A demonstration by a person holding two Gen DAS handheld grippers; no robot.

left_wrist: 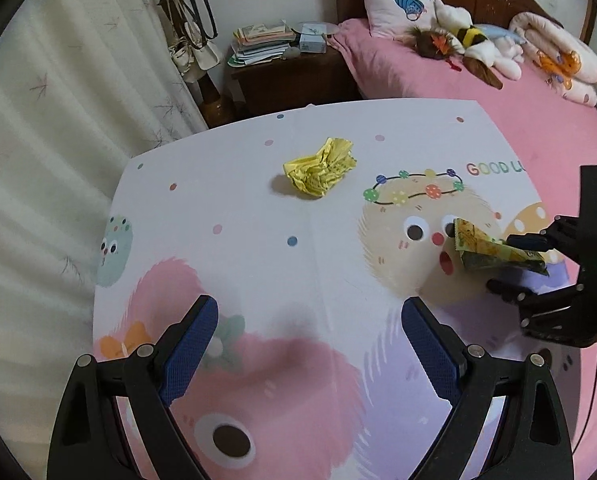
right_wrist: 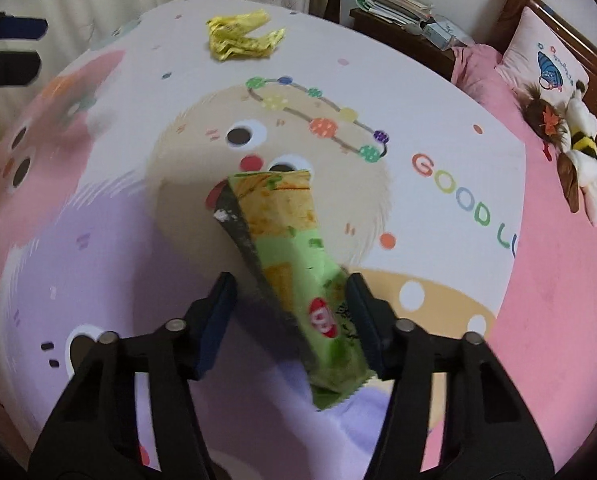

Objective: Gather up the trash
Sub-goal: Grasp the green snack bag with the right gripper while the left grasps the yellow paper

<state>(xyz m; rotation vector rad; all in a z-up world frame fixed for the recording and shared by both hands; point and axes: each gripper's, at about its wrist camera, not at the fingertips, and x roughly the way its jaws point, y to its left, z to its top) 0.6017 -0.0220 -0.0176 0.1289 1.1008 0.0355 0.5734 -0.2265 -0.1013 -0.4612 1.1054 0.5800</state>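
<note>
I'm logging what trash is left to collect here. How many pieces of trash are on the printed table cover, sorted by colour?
Yellow crumpled wrapper: 1, lying loose on the table cover.
Green snack wrapper: 1, between the fingers of the right tool; the jaws look open.
Total: 2.

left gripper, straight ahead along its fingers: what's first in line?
Likely the crumpled yellow wrapper on the cartoon-print table. The left gripper is open and empty, with only bare tabletop between. Depth is unclear, so it may meet the tabletop first.
</note>
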